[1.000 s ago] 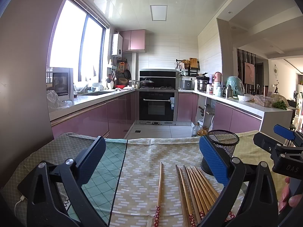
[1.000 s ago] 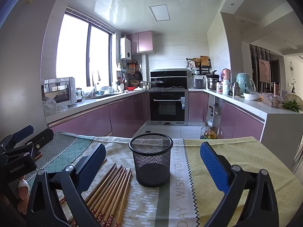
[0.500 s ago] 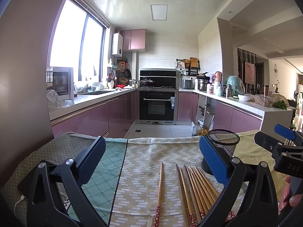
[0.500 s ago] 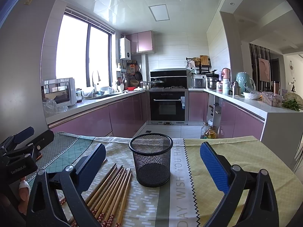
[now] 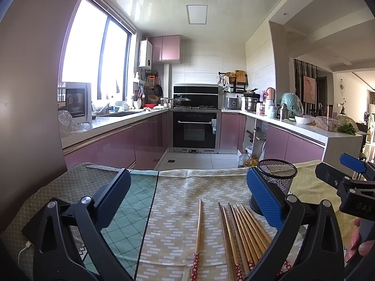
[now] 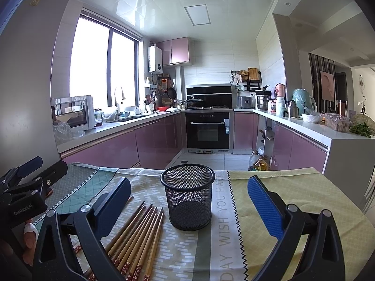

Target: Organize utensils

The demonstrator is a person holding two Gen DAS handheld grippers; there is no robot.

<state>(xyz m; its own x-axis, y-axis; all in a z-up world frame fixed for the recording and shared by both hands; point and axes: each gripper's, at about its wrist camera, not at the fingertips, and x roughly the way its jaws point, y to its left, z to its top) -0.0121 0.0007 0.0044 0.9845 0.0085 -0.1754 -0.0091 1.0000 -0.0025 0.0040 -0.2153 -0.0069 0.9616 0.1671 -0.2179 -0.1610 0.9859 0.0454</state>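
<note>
Several wooden chopsticks (image 5: 243, 231) with red patterned ends lie side by side on the patterned cloth, and the same bundle of chopsticks (image 6: 138, 234) shows in the right wrist view. One single chopstick (image 5: 198, 231) lies apart to their left. A black mesh cup (image 6: 188, 197) stands upright and empty right of the bundle; the mesh cup (image 5: 279, 180) is partly hidden behind my left gripper's right finger. My left gripper (image 5: 187, 194) hovers open above the single chopstick. My right gripper (image 6: 188, 199) is open, its fingers framing the cup from nearer the camera.
The table (image 6: 293, 187) is covered with patchwork cloth in green, beige and yellow. Its far edge (image 5: 199, 171) drops to a kitchen floor with pink cabinets beyond. A phone with a white cable (image 5: 27, 234) lies at the left. A person's hand (image 5: 358, 243) holds the right gripper.
</note>
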